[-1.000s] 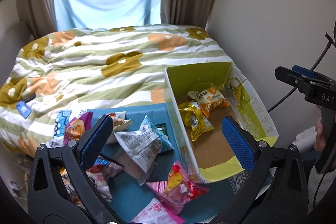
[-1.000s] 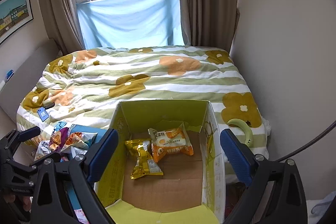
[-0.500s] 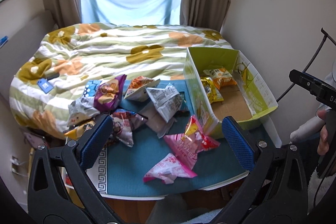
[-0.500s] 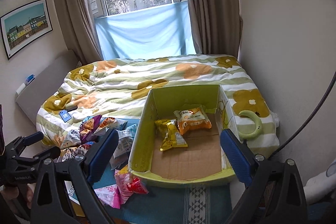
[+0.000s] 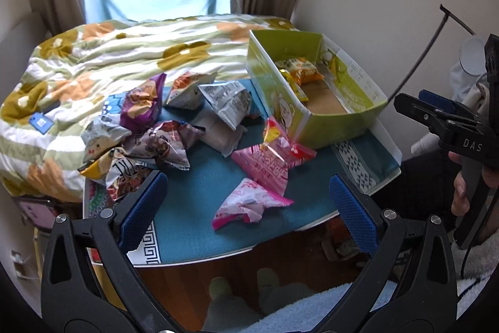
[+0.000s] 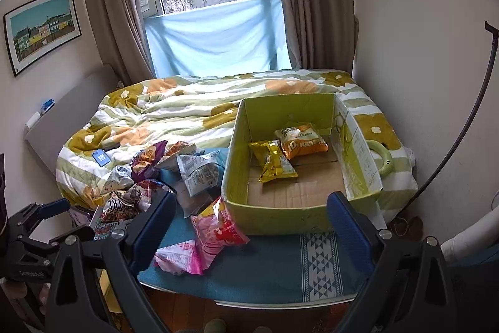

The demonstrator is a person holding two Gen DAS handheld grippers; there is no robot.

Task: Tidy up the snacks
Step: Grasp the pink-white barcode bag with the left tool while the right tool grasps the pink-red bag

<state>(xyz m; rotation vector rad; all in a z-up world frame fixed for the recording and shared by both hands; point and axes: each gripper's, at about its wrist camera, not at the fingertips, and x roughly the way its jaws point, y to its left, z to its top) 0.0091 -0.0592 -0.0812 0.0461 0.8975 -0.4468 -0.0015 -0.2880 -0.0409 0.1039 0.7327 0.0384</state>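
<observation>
**Loose packets wait beside a nearly empty box**

The bed [image 6: 193, 111] fills the background, with a low table [image 5: 199, 208] at its foot, covered in a teal cloth. On the table's right side stands the green box [image 6: 355, 158], open-topped with a bare cardboard floor. It holds only two snacks at its far end: an orange packet [image 6: 304, 141] and a gold packet [image 6: 273, 161] just beside it, edges touching or overlapping.

The pile [image 5: 156, 127] of snacks lies left of the box, partly spilling toward the bed. A grey packet [image 5: 229, 105] sits on top; a pink packet [image 5: 271, 158] leans against the box wall, and a smaller pink one [image 5: 246, 203] lies alone near the table's front edge.

These are puffed, crinkly film bags: probably light, soft, slippery and easy to crush. The flat sealed end is likely the safest hold, not the air-filled belly. Contents cannot be read from here.

The left gripper [image 5: 248, 202] hovers over the table's front, fingers wide apart, empty. The right gripper [image 6: 251, 222] faces the box, fingers likewise spread and holding nothing.
</observation>
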